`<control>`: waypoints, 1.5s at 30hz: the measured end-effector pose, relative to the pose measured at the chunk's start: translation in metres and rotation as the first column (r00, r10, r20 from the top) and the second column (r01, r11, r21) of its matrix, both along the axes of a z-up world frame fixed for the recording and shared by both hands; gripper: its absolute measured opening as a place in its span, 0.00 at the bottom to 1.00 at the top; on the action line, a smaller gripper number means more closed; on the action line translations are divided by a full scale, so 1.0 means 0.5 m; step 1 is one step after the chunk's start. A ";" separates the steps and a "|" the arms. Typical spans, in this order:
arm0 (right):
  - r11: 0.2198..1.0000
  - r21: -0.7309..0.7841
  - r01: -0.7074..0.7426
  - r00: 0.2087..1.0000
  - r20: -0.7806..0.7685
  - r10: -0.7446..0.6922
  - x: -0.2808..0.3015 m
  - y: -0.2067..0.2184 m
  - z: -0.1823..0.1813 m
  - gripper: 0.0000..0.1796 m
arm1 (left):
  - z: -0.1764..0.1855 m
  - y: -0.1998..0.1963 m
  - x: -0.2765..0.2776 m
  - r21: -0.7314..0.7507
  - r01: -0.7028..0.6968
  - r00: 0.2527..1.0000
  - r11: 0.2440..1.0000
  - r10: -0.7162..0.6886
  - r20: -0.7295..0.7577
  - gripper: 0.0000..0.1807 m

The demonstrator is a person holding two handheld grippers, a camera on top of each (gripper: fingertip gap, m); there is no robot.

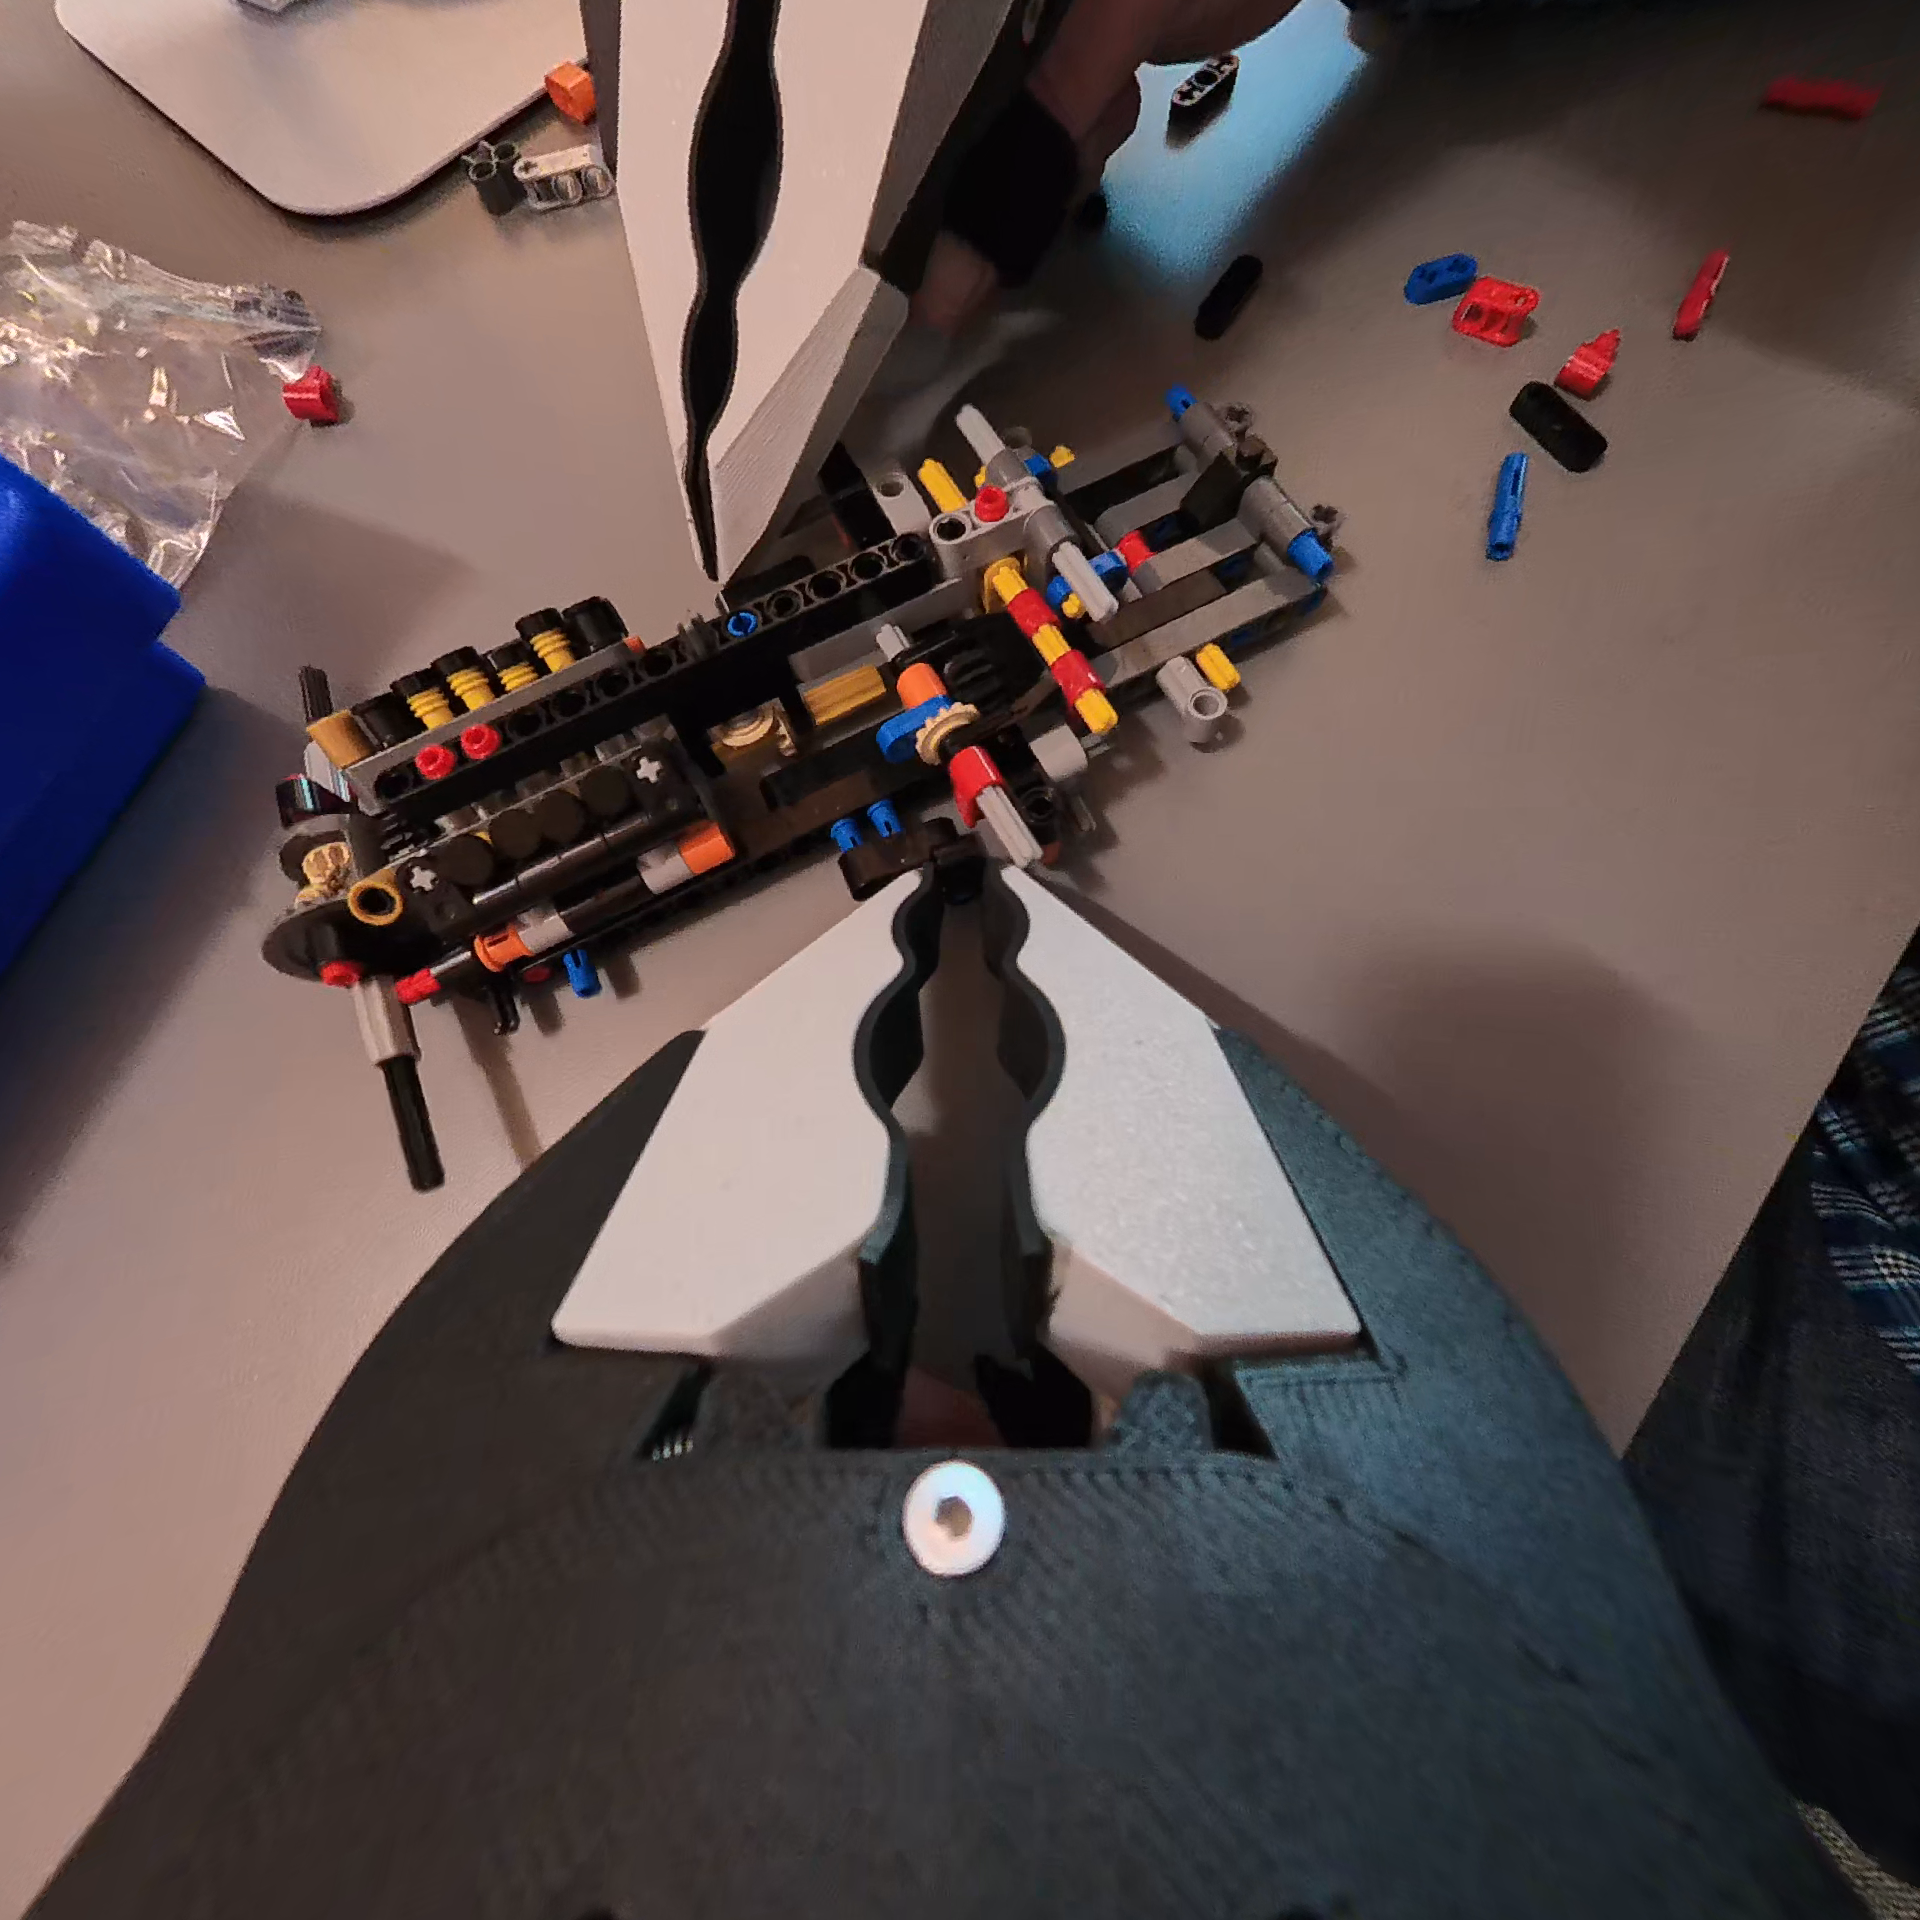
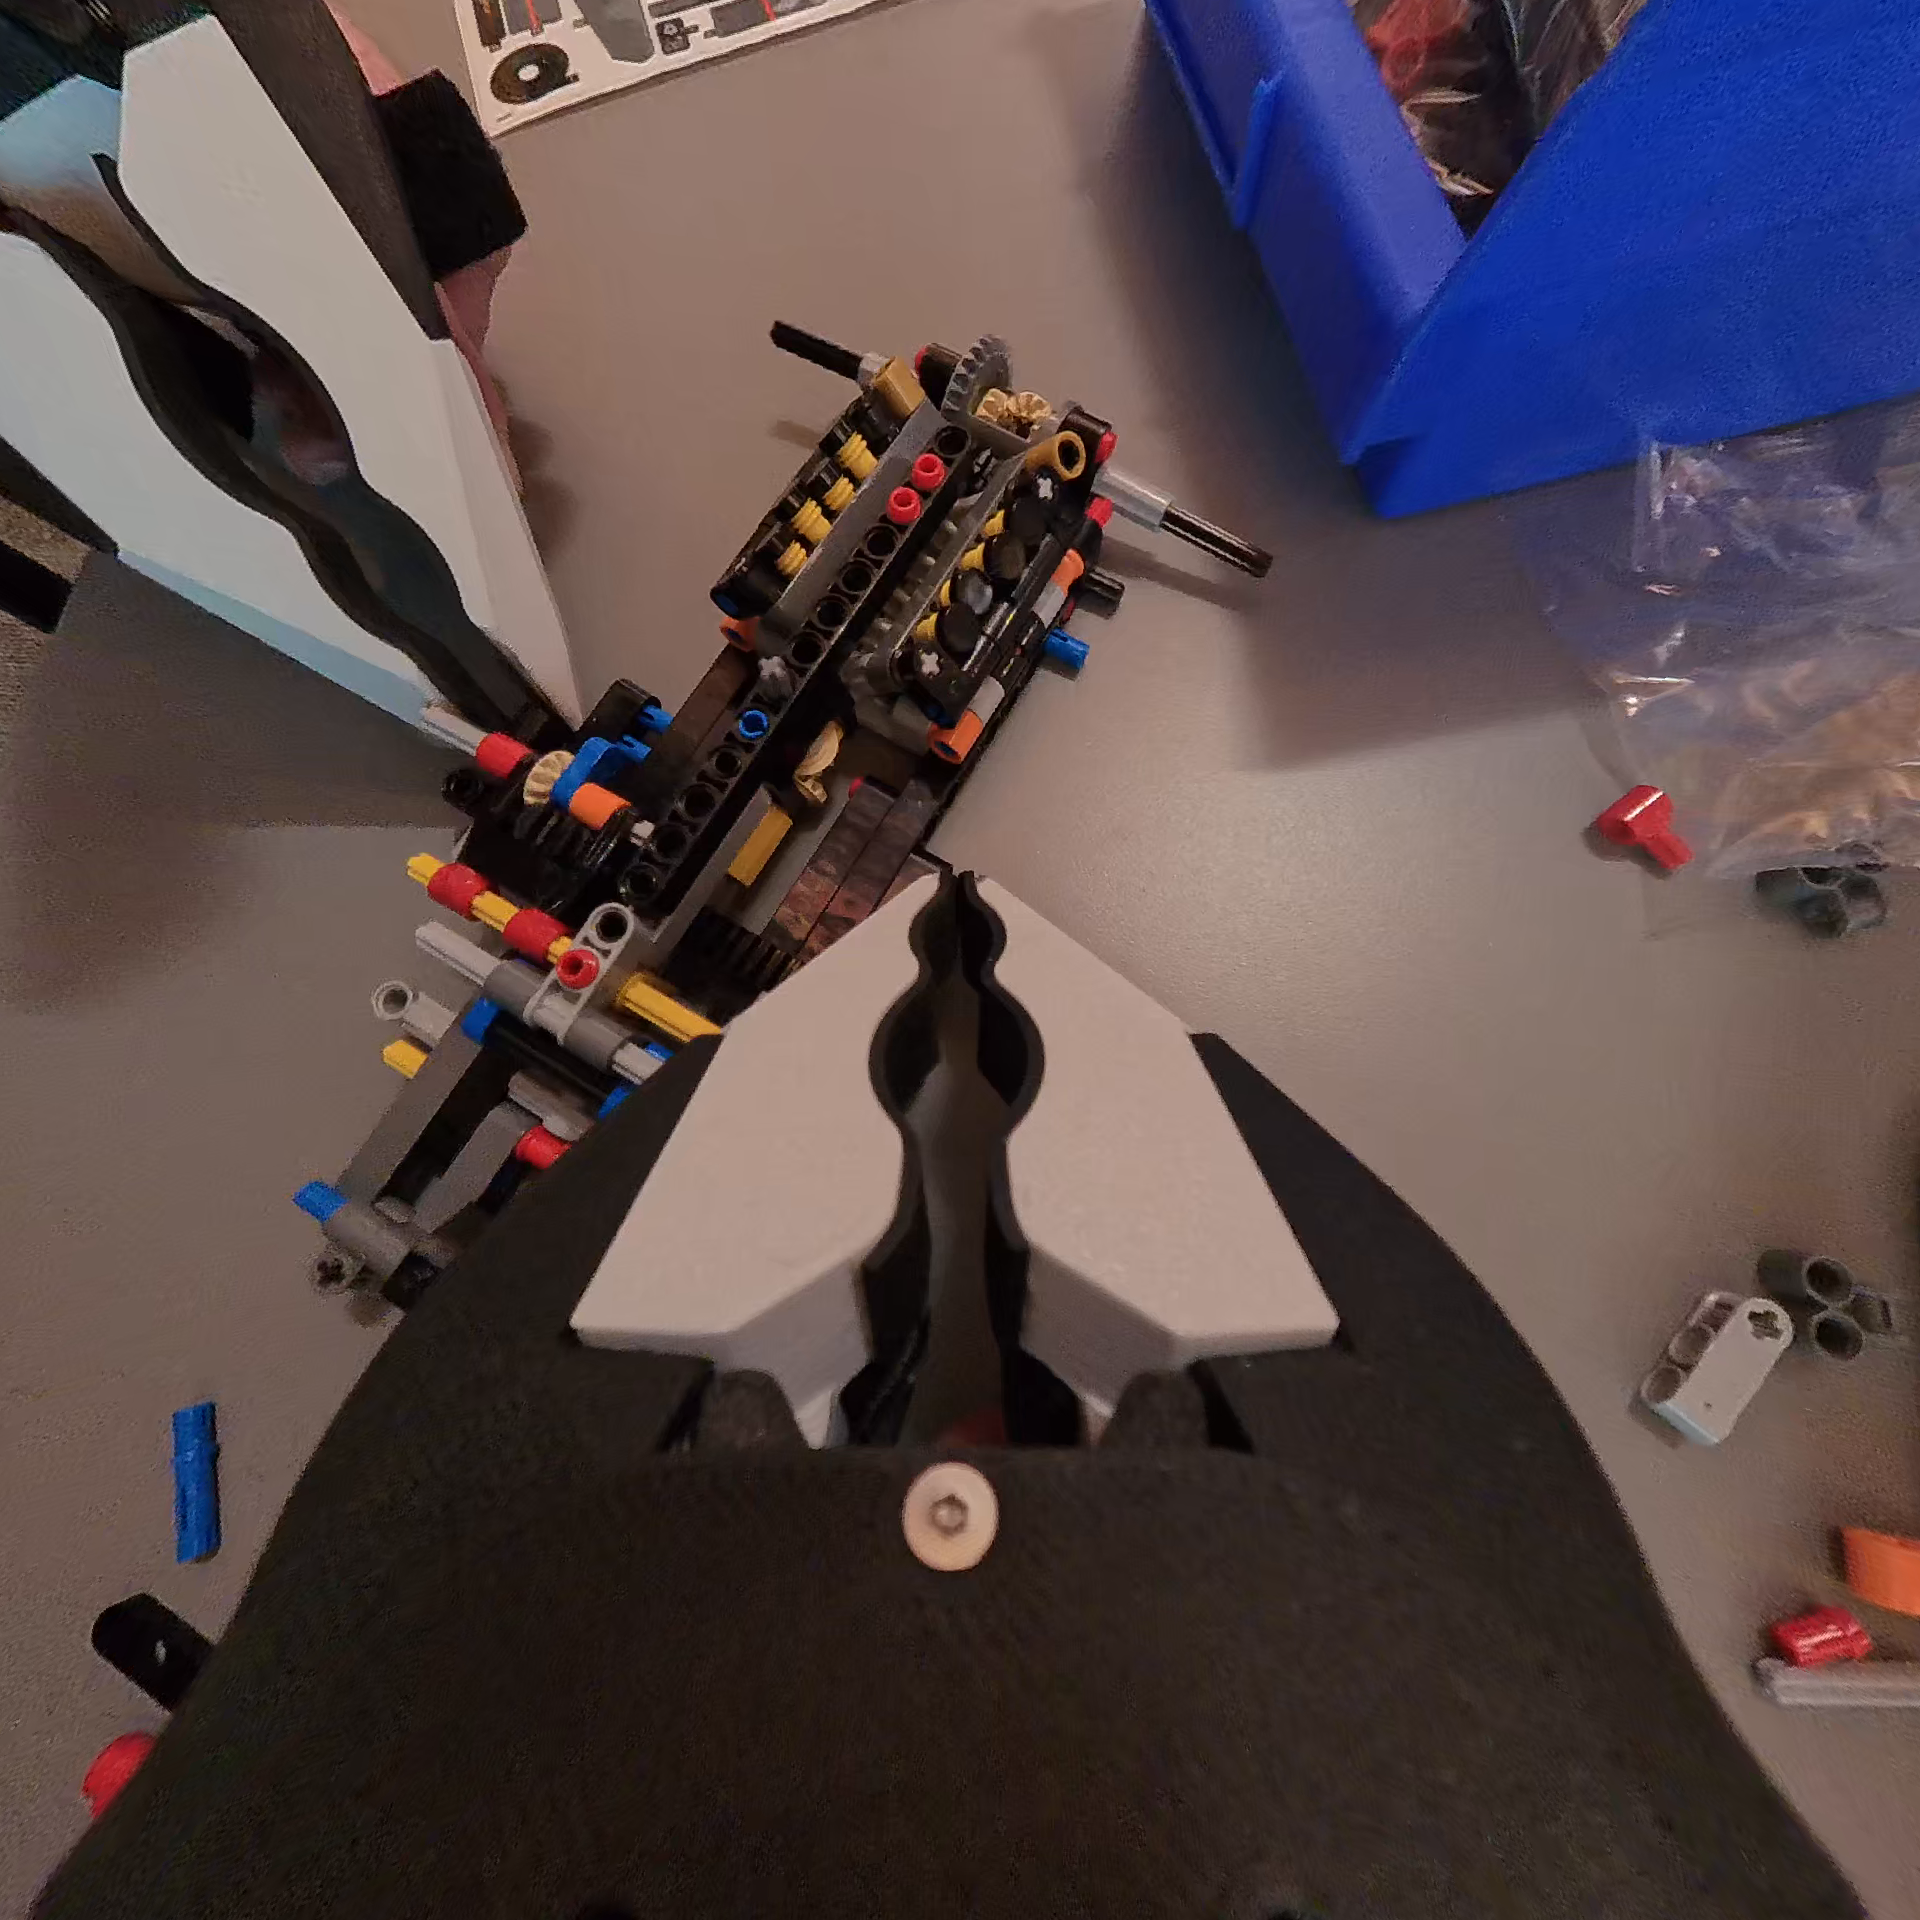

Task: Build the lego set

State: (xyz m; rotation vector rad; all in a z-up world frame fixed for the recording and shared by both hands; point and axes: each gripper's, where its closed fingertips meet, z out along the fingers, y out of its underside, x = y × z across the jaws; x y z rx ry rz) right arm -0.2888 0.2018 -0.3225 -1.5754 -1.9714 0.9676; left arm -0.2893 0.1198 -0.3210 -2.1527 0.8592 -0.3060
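The part-built lego model [image 1: 727, 717], a long black and grey frame with yellow, red and blue pins, lies flat on the grey table [image 1: 1455, 831]. It also shows in the right wrist view [image 2: 831, 665]. My left gripper [image 1: 961, 881] is shut on a small black connector [image 1: 899, 847] with blue pins at the model's near edge. In the right wrist view the left gripper [image 2: 545, 717] comes in from the upper left. My right gripper [image 2: 956, 881] is shut, with its tips against the model's long side. In the left wrist view the right gripper [image 1: 712, 566] touches the far side by the black beam.
A blue bin [image 2: 1662, 260] and a clear bag [image 2: 1766, 644] of parts lie beyond the model. Loose red, blue and black pieces [image 1: 1496, 309] are scattered right of it. Grey connectors [image 2: 1725, 1351], a printed sheet [image 2: 623, 42] and a white flat base [image 1: 312, 104] lie nearby.
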 end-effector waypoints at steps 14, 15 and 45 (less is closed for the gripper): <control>0.999 0.035 0.007 1.000 -0.015 -0.006 0.001 0.000 0.000 0.00 | -0.001 0.002 0.003 -0.005 0.011 1.000 1.000 -0.011 0.002 0.03; 0.999 0.037 0.007 1.000 -0.015 -0.006 0.001 0.000 0.000 0.00 | -0.001 0.002 0.003 -0.009 0.012 1.000 1.000 -0.012 0.007 0.03; 0.999 0.035 0.014 1.000 -0.018 -0.013 0.000 0.003 0.000 0.00 | -0.002 0.008 0.009 -0.067 0.112 0.993 0.991 -0.108 0.056 0.03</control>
